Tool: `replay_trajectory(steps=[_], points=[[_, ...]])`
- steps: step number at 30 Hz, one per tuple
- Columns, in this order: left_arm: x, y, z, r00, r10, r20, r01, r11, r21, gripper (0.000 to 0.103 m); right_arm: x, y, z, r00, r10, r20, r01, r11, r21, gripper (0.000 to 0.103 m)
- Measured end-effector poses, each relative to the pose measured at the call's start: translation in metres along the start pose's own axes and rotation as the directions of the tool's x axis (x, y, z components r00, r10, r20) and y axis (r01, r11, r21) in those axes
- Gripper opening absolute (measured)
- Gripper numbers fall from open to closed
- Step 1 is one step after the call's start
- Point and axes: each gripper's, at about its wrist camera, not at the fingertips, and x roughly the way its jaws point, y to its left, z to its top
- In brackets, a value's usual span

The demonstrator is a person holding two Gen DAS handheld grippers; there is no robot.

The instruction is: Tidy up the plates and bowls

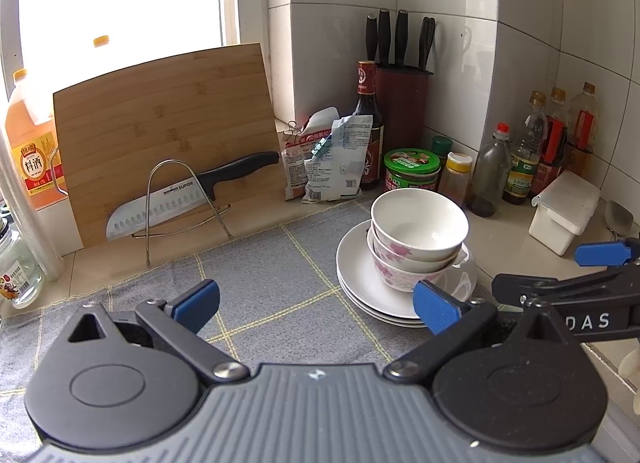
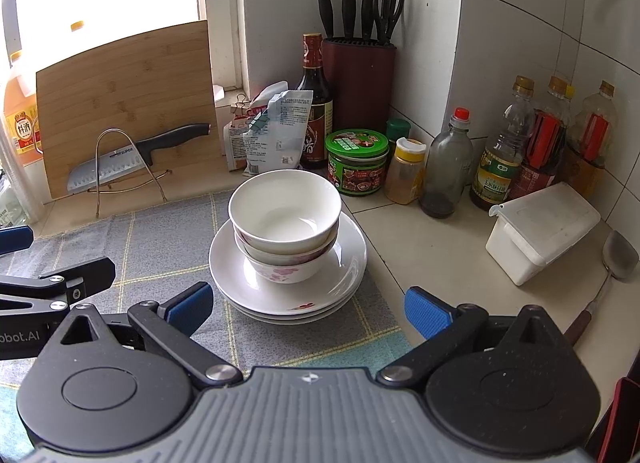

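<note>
1. I am holding my left gripper (image 1: 316, 309) wide open over the grey checked cloth (image 1: 272, 275), nothing between the blue pads (image 1: 199, 300).
2. My right gripper (image 2: 308, 309) is likewise standing open and empty, its pads spread to either side of the plate stack's near edge, not touching it.
3. The bowls (image 2: 285, 223) are sitting nested, three by my count, on top of the stacked plates (image 2: 344, 263). The whole pile is resting at the cloth's right edge, beside the bare counter (image 2: 432, 255).
4. The left wrist view is showing the pile off to my right, with the right gripper's black arm and one blue pad poking in at the far right edge.
5. The right wrist view is putting the pile dead centre, and it is catching the left gripper's arm at the left edge instead.
6. Only the right view is showing the scissors (image 2: 388, 11) in the dark red knife block (image 2: 358, 79), the full length of the spatula (image 2: 616, 259) lying on the counter, and a small red flower mark on the top plate's rim.
7. Both views are taking in the bamboo board (image 1: 168, 135) leaning at the window, the knife (image 1: 192, 195) propped in a wire rack before it, and the white lidded box (image 2: 540, 231) near the bottles (image 2: 500, 151).
</note>
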Motion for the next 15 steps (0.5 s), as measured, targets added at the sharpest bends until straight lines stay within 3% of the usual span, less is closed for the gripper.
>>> replay_trajectory(steps=[15], points=[[0.0001,-0.0009,0.0010,1.000,-0.003,-0.001,0.003,1.000,0.003,0.102,-0.0014,-0.0022,0.0013,1.000,-0.003,0.003,0.003,1.000,-0.006,0.103]])
